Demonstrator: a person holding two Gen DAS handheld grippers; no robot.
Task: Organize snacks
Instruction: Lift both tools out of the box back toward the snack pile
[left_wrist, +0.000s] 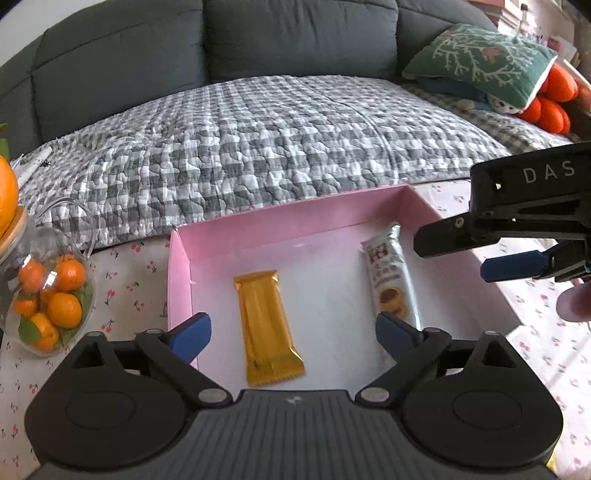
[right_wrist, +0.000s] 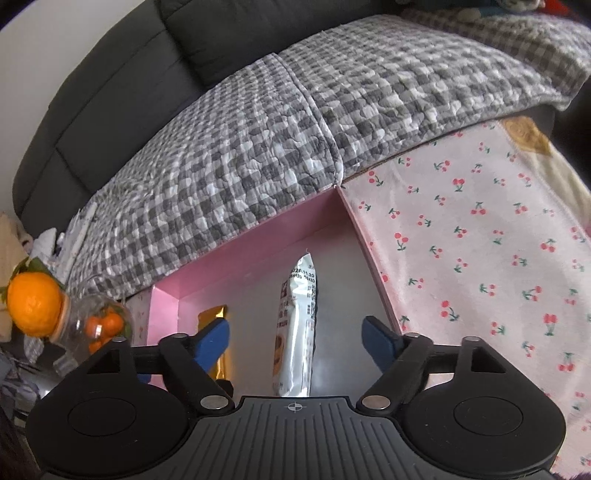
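In the pink box (left_wrist: 177, 266) on the cherry-print desk (right_wrist: 480, 240) lie 2 snacks: a gold wafer bar (left_wrist: 267, 325) mid-floor and a white biscuit pack (left_wrist: 391, 273) by its right wall. Left gripper (left_wrist: 293, 332) and right gripper (right_wrist: 295, 338) hover spread, empty. A low pass could snag the thin wall and shove the box.
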